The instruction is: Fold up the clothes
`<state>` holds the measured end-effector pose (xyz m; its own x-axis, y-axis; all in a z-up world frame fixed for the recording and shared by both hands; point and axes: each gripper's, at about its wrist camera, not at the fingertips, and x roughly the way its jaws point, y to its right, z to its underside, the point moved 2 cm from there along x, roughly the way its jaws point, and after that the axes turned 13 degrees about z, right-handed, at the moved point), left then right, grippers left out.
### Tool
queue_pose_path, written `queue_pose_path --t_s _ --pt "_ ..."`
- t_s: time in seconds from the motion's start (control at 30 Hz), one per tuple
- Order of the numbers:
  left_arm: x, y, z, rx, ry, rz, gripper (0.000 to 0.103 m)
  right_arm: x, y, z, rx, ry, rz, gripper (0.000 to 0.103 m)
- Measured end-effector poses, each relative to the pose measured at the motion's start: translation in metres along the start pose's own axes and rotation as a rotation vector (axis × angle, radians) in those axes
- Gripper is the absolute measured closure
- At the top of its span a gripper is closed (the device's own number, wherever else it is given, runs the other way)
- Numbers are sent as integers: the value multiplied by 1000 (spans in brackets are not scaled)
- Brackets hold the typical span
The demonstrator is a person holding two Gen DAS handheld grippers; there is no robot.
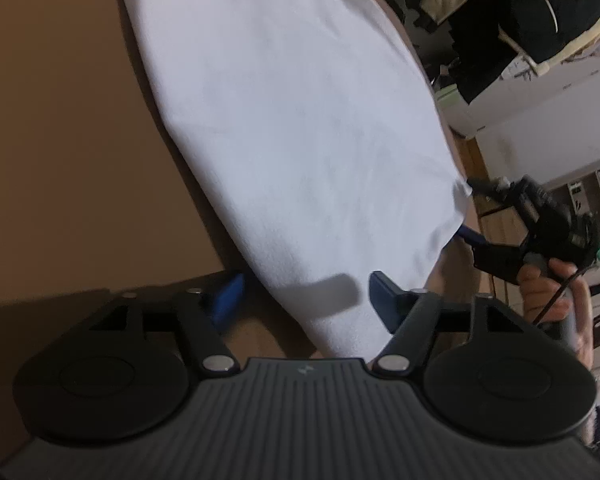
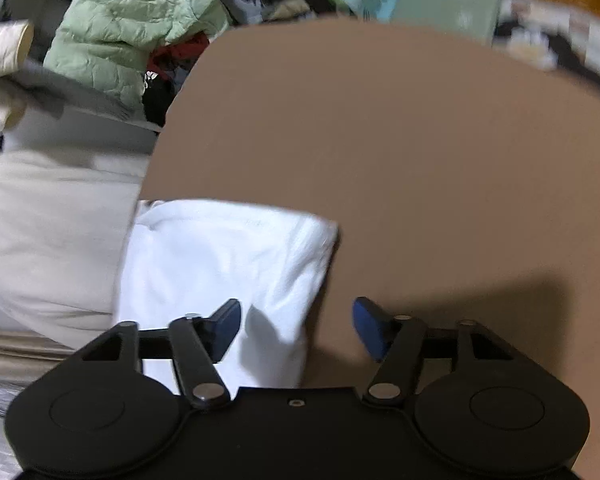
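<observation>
Our left gripper [image 1: 306, 300] jaws wide apart, straddling near end of white garment [image 1: 292, 128], gripping nothing. Our right gripper [image 2: 296, 326] also spread, empty, garment corner between pads. Garment lies flat on brown table [image 2: 420, 160].

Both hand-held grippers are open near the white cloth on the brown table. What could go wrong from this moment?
1. The white cloth lies partly over the edge of the table; it may slide off.
2. The left hand-held gripper spans only the cloth's tip, so closing may catch too little.
3. The right hand-held gripper straddles the cloth's edge and could pinch one layer only, spoiling the fold.
</observation>
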<state>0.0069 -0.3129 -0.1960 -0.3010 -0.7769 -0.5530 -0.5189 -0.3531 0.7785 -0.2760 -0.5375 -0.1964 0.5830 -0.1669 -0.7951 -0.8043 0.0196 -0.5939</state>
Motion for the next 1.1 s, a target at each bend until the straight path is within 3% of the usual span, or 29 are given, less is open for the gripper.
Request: queue_pose_path --t_s 0.13,0.2,0.23,0.27,0.3,0.37,0.43,0.5,0.6,0.67,0.8,0.87,1.03,1.1 --pt "5 -3 -4 -65 52 60 21 15 -15 8 -31 -64 -20 33" --pt "7 -6 -5 -98 85 110 29 23 -23 5 -48 -66 -15 33" --pt "9 -6 -4 -100 82 130 43 29 -27 3 -60 -67 -12 34" --pt "10 -6 -4 -103 79 150 91 30 -31 1 -72 -56 -12 68" --pt "12 -4 -3 -92 74 149 99 25 -35 -1 -85 -21 -17 91" --pt "5 11 1 -67 86 158 99 8 -42 -2 -128 61 -39 90" --pt "-12 34 4 -33 95 186 99 -38 -52 13 -254 206 -89 92" --pt "-24 46 10 -18 72 186 99 -55 -59 21 -294 256 -41 91" --pt "-12 31 18 -73 20 133 99 -33 -57 17 -302 183 145 91" --pt "3 13 25 -138 -1 105 98 -24 -40 11 -235 134 164 91" --pt "9 -2 36 -188 6 130 93 -23 -30 3 -166 105 95 89" --pt "5 -1 36 -174 3 137 87 -22 -25 0 -130 92 67 85" --pt "6 7 33 -127 29 251 87 -24 -9 7 -54 46 -25 82" --pt "14 9 30 -117 21 243 86 -22 -4 9 -42 28 -36 79"
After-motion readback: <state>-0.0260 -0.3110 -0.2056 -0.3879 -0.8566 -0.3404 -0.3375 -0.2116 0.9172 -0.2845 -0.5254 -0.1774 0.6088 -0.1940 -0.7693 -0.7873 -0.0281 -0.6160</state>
